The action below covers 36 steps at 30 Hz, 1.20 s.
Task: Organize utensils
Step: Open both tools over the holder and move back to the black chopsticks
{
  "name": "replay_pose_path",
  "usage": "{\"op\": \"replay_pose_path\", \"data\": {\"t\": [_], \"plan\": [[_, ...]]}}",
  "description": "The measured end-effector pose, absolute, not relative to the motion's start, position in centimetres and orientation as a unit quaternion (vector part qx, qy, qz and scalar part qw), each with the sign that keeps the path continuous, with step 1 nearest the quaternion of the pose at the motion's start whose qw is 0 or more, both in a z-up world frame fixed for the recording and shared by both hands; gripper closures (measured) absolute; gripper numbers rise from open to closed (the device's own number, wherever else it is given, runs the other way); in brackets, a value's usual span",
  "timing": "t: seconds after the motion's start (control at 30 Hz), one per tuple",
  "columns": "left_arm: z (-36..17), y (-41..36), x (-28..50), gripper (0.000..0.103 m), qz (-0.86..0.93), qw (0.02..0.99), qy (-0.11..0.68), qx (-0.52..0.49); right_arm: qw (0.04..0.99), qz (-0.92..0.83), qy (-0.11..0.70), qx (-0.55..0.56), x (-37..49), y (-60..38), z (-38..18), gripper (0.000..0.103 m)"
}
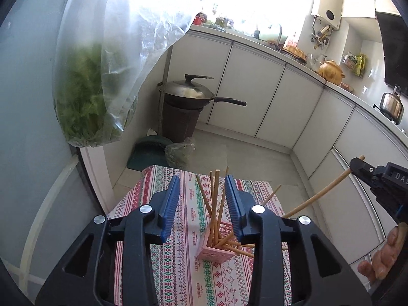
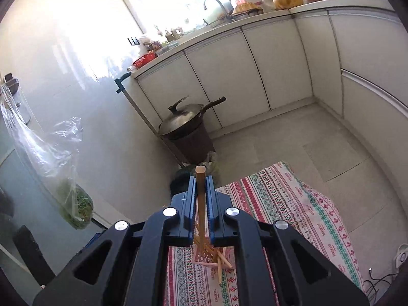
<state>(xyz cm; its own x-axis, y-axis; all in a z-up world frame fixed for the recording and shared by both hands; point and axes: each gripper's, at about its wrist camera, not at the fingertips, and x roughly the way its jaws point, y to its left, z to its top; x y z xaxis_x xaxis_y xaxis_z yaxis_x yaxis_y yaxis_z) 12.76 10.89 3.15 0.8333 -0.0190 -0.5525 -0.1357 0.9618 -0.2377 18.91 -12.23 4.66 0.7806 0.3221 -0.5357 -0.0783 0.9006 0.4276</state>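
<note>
only the left view shows the left gripper [image 1: 202, 201] parted around upright wooden chopsticks [image 1: 215, 204] in the pink slotted holder [image 1: 213, 251]; the right gripper [image 2: 201, 193] clamps one wooden chopstick [image 2: 200, 193], its lower end hidden.

Pink holder [image 1: 216, 251], tan chopsticks [image 1: 215, 199], red-green patterned tablecloth [image 1: 176, 262].

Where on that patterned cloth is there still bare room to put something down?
The tablecloth is bare to the right of the pink holder out to its edge, and beyond the holder toward the far edge. It is crowded right around the holder, where loose chopsticks fan out.
</note>
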Motion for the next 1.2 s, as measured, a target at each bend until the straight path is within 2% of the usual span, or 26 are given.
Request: {"op": "replay_pose_path", "data": {"t": [0.2, 0.37, 0.43, 0.57, 0.7, 0.87, 0.93, 0.97, 1.03, 1.2], "plan": [[1.9, 9.8, 13.9, 0.068, 0.035, 0.944, 0.306, -0.115, 0.919, 0.097, 0.337, 0.181, 21.0, -10.2, 0.2, 0.090], [2.7, 9.6, 13.4, 0.065, 0.028, 0.948, 0.295, -0.113, 0.931, 0.094, 0.321, 0.149, 19.5, -10.2, 0.7, 0.087], [3.2, 9.2, 13.0, 0.059, 0.026, 0.951, 0.288, -0.111, 0.938, 0.090, 0.307, 0.135, 18.4, -10.2, 1.4, 0.073], [4.0, 8.1, 12.0, 0.052, 0.021, 0.956, 0.277, -0.098, 0.951, 0.078, 0.283, 0.102, 16.2, -10.4, 2.4, 0.072], [4.2, 7.1, 11.2, 0.040, 0.034, 0.960, 0.265, -0.081, 0.956, 0.070, 0.275, 0.079, 14.4, -10.6, 2.7, 0.064], [4.1, 6.3, 10.5, 0.035, 0.036, 0.961, 0.266, -0.072, 0.958, 0.056, 0.274, 0.059, 12.6, -11.0, 2.3, 0.056], [4.1, 6.1, 10.3, 0.027, 0.037, 0.961, 0.265, -0.070, 0.958, 0.049, 0.277, 0.058, 12.2, -11.3, 2.0, 0.053], [4.1, 6.0, 10.1, 0.026, 0.037, 0.961, 0.264, -0.069, 0.958, 0.047, 0.277, 0.058, 12.1, -11.5, 1.9, 0.051], [4.0, 5.8, 9.9, 0.025, 0.037, 0.962, 0.264, -0.064, 0.959, 0.040, 0.276, 0.059, 11.8, -11.8, 1.8, 0.040], [3.3, 5.4, 9.6, 0.022, 0.040, 0.960, 0.271, -0.059, 0.959, 0.023, 0.276, 0.063, 11.3, -12.5, 1.4, 0.034]]}}
